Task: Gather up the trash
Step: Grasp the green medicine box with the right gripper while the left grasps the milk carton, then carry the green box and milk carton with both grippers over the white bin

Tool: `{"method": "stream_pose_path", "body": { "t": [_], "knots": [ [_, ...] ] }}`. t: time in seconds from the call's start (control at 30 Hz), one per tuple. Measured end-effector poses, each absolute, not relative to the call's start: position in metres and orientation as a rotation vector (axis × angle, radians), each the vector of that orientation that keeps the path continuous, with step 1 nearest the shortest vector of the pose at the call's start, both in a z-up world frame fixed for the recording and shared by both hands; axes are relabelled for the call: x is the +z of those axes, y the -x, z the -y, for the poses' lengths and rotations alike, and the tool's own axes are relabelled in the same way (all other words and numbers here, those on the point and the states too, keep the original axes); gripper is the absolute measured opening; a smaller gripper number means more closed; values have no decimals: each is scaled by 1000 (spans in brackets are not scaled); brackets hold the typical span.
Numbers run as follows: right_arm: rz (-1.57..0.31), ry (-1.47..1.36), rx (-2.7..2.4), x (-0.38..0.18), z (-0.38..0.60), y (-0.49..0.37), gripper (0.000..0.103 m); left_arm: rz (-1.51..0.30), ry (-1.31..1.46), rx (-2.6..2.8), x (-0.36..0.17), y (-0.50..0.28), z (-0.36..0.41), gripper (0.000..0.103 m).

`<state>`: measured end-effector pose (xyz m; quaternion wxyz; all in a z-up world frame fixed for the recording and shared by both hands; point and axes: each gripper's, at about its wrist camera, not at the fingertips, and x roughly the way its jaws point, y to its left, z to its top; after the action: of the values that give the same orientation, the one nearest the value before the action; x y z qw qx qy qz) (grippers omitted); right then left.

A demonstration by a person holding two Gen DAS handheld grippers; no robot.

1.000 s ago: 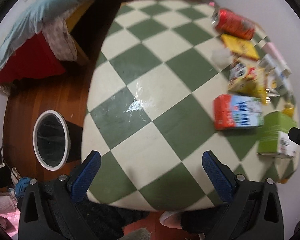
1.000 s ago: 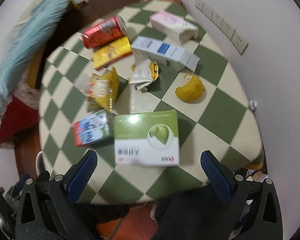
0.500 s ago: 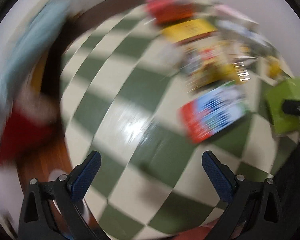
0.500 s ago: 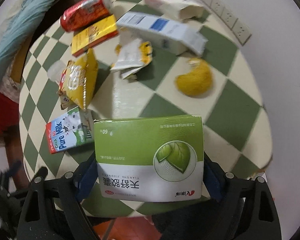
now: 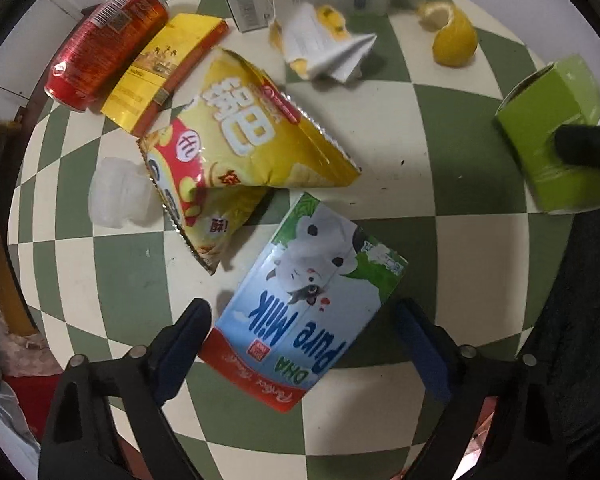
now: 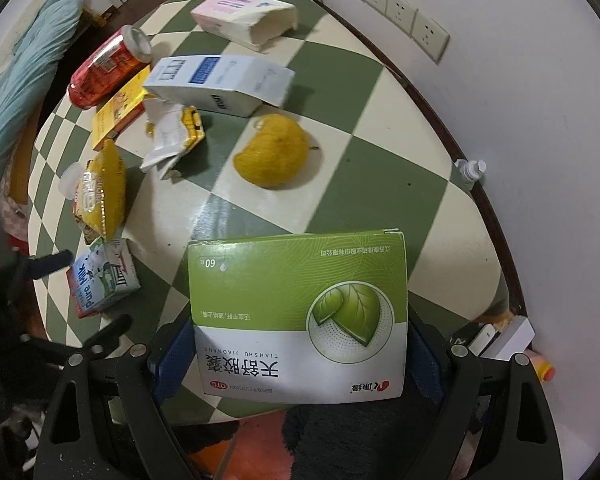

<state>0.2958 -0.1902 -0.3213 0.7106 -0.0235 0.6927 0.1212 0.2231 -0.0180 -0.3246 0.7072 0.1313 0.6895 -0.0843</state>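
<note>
My left gripper (image 5: 300,344) points down over a blue, white and red milk carton (image 5: 308,312) lying on the checked table (image 5: 480,264). Its jaws are closing with the carton between them; the left pad is at the carton's edge and a gap shows on the right. My right gripper (image 6: 298,356) is shut on a green and white medicine box (image 6: 300,304), pads against both short sides. That green box (image 5: 556,136) and a black finger on it also show in the left wrist view.
More trash lies farther back: a yellow snack bag (image 5: 244,148), red can (image 5: 104,40), yellow packet (image 5: 160,72), crumpled wrapper (image 5: 324,44), orange peel (image 6: 272,152), white-blue box (image 6: 220,84) and pink carton (image 6: 244,16). A wall with sockets (image 6: 388,4) borders the table's right.
The left gripper swung and rolled from over bare table and a floor bin to above the milk carton. The right gripper came down around the green box and closed on it.
</note>
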Motion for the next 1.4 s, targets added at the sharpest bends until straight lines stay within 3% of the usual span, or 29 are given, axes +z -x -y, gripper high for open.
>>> {"method": "stream_pose_path", "body": {
  "t": [0.07, 0.1, 0.2, 0.43, 0.67, 0.73, 0.97, 1.33, 1.4],
  "knots": [
    [-1537, 56, 264, -323, 192, -297, 91, -1527, -261, -179, -321, -225, 17, 77],
    [-1538, 58, 263, -324, 192, -297, 91, -1528, -238, -174, -318, -224, 16, 66],
    [-1541, 65, 261, -327, 188, -300, 91, -1571, -168, -169, -312, -209, 4, 63],
    [-1550, 92, 270, -336, 176, -299, 92, -1589, 156, 41, -299, -178, -37, 61],
    [-1543, 130, 265, -334, 169, -298, 92, -1570, 105, 51, -293, -173, -41, 61],
    [-1550, 135, 258, -336, 168, -299, 92, -1551, 113, 61, -295, -174, -50, 55],
    [-1533, 178, 255, -340, 164, -292, 91, -1492, 118, 142, -277, -134, -55, 53],
    [-1367, 173, 380, -278, 135, -254, 90, -1223, 211, 402, -153, -55, -100, 52],
    [-1321, 173, 419, -258, 119, -241, 90, -1174, 229, 446, -152, -59, -103, 52]
  ]
}}
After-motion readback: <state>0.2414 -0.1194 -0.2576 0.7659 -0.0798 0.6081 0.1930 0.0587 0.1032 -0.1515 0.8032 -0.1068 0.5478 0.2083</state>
